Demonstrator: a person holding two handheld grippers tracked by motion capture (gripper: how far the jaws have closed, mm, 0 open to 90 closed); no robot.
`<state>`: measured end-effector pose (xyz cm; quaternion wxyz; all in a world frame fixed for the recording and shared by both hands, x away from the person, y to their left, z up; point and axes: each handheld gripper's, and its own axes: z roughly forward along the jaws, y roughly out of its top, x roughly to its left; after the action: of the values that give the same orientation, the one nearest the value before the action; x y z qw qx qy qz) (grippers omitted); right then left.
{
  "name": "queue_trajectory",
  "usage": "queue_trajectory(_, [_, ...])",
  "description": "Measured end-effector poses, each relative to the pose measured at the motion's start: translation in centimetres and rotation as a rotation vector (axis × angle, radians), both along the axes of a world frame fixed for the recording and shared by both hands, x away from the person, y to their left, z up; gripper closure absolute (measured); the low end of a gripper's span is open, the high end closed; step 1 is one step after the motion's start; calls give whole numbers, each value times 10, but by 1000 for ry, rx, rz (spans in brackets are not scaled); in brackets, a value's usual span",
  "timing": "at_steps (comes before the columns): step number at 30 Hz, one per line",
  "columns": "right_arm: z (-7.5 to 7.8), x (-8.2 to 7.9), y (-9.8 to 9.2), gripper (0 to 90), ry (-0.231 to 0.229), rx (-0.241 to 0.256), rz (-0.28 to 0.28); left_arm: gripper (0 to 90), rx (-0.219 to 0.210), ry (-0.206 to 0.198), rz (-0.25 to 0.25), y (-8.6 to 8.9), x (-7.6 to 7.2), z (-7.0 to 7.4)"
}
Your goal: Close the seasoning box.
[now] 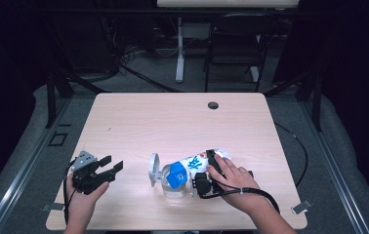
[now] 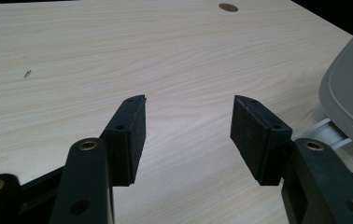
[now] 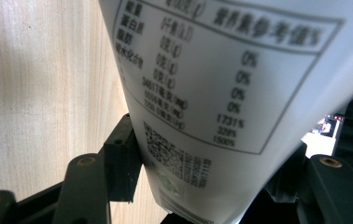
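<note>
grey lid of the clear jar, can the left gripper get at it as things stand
Probably yes. The left gripper has its jaws open, with bare table between it and the grey lid, which stands on the jar's near side. The right gripper holds the white bag on the far side.

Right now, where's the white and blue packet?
In the high view the white and blue packet sits right of table centre, clamped in the right gripper, its blue end tipped over the clear jar.
</note>
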<state>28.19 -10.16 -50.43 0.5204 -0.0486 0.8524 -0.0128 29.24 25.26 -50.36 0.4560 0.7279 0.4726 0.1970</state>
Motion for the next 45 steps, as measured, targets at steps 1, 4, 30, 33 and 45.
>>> queue_trajectory(1, [-1, 1, -1, 403, 5, 12, 7, 458, 0, 0, 0, 0, 0, 0])
queue_trajectory(4, [0, 1, -1, 403, 1, -5, 6, 458, 1, 1, -1, 0, 0, -1])
queue_trajectory(30, [2, 0, 0, 405, -21, -49, 10, 458, -1, 3, -1, -1, 0, -1])
queue_trajectory(33, [2, 0, 0, 405, -23, -54, 11, 458, -1, 3, -1, -1, 0, -1])
queue_trajectory(45, [2, 1, 1, 406, -19, -56, 13, 458, -1, 1, 0, -1, 0, 0])
